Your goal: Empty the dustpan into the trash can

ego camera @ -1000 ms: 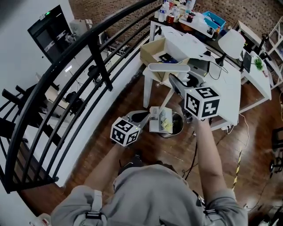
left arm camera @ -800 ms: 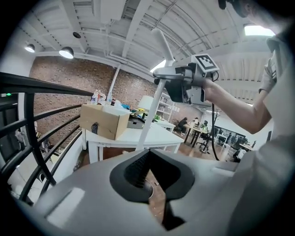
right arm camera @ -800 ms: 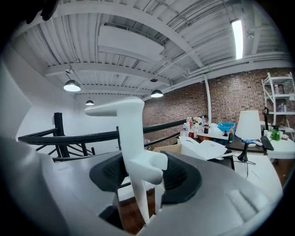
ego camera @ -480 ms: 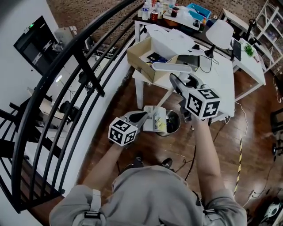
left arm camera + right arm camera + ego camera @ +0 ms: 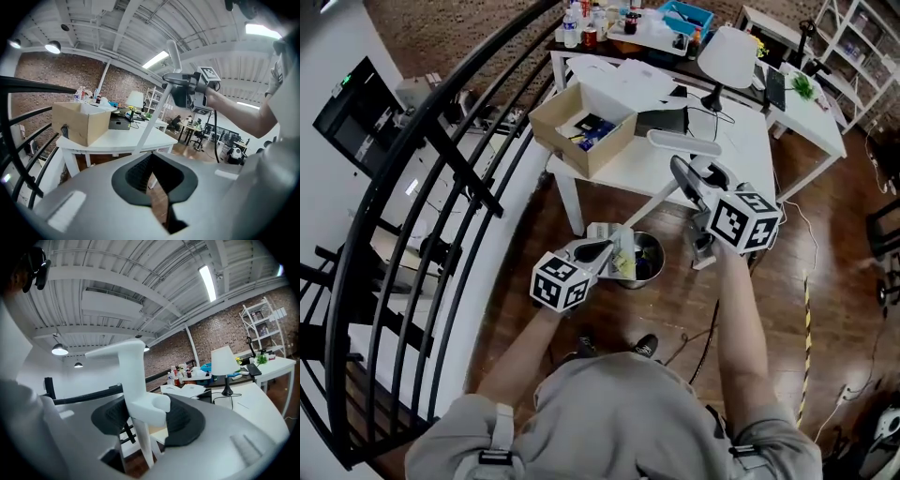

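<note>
Dark wood floor (image 5: 520, 300) next to a black railing (image 5: 441, 155). There's a white bench (image 5: 741, 141) with a cardboard box (image 5: 581, 131), a lamp (image 5: 727, 56) and some bottles at the far end. Brick wall behind it.

The metal trash can (image 5: 649, 255) sits on the floor by the bench leg, and the dustpan (image 5: 614, 251) hangs over its rim. The right tongs (image 5: 140, 416) are clamped on its white handle (image 5: 133, 376). The left tongs (image 5: 152, 176) are pretty much together right at the pan, with just a sliver of floor showing between them.

Compared to a second ago, the bench has slid left in the head view and the shelves on the right show more. The pan's still over the can.
</note>
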The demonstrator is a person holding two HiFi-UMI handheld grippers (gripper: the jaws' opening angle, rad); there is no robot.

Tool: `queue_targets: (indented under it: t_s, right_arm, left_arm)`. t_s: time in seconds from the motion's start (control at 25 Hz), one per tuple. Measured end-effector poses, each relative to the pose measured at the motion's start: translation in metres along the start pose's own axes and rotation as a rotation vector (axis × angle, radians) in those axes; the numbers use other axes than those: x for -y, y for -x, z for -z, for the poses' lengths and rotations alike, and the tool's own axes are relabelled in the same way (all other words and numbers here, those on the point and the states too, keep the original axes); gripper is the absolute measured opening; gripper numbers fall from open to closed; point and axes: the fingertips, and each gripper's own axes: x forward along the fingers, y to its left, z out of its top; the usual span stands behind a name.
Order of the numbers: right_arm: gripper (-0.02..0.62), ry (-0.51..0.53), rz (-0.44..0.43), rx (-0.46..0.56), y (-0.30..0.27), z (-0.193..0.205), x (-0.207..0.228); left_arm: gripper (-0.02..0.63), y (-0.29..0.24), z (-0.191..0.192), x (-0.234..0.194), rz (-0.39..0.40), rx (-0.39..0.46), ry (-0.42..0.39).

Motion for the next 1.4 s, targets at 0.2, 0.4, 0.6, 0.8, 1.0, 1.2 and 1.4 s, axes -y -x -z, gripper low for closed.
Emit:
queue_targets:
  t_s: [0.2,0.4,0.6,0.8,1.0,1.2,1.4]
  right_arm:
    - [0.198,-0.042,0.021,0.035,0.039,-0.002,0.032]
    - [0.198,-0.103,0.039,0.082,0.080,-0.001,0.072]
    - [0.198,-0.151,0.057,0.136,0.119,0.004,0.104]
    - [0.198,-0.189,0.077,0.182,0.151,0.010,0.132]
    - [0.198,-0.229,0.101,0.221,0.181,0.018,0.160]
    - [0.198,-0.282,0.132,0.254,0.215,0.030,0.185]
    - [0.198,-0.293,0.127,0.257,0.229,0.036,0.195]
  left_arm:
    - [0.005,-0.026,-0.004,0.027,0.025,-0.015,-0.024]
    - [0.005,-0.052,-0.003,0.053,0.049,-0.042,-0.042]
    - [0.005,-0.077,-0.003,0.074,0.073,-0.066,-0.063]
    - [0.005,-0.102,-0.005,0.092,0.102,-0.083,-0.084]
    - [0.006,-0.121,-0.008,0.094,0.105,-0.095,-0.095]
    - [0.006,-0.140,-0.008,0.110,0.127,-0.113,-0.112]
    - [0.005,-0.160,-0.006,0.133,0.156,-0.119,-0.119]
